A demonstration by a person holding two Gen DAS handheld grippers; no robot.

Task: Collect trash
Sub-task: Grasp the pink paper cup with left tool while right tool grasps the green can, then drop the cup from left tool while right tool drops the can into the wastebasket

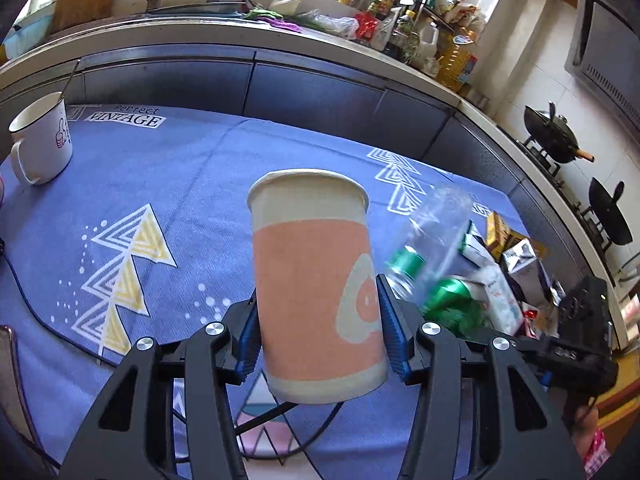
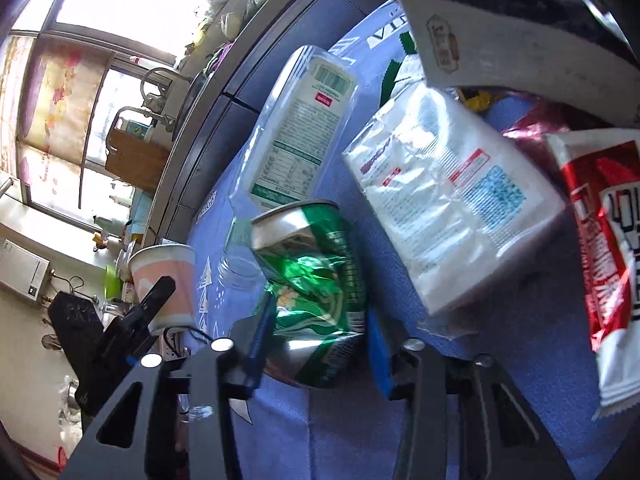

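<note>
Both grabs are on: the left gripper (image 1: 320,344) pinches the orange paper cup (image 1: 314,288) at mid-opening, and the right gripper (image 2: 320,344) is squeezed onto a crushed green can (image 2: 316,280) beside the trash pile at the cup's three o'clock. Next, I reckon, comes lifting both clear toward a bin, which is unseen. Blue patterned tablecloth (image 1: 192,184), with the kitchen counter (image 1: 240,40) at twelve o'clock.

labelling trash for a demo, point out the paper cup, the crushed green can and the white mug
pink and white paper cup (image 1: 312,288), left wrist view, pink side wall
crushed green metal can (image 2: 316,280), right wrist view, dented side
white ceramic mug (image 1: 44,140), left wrist view, outer wall
</note>
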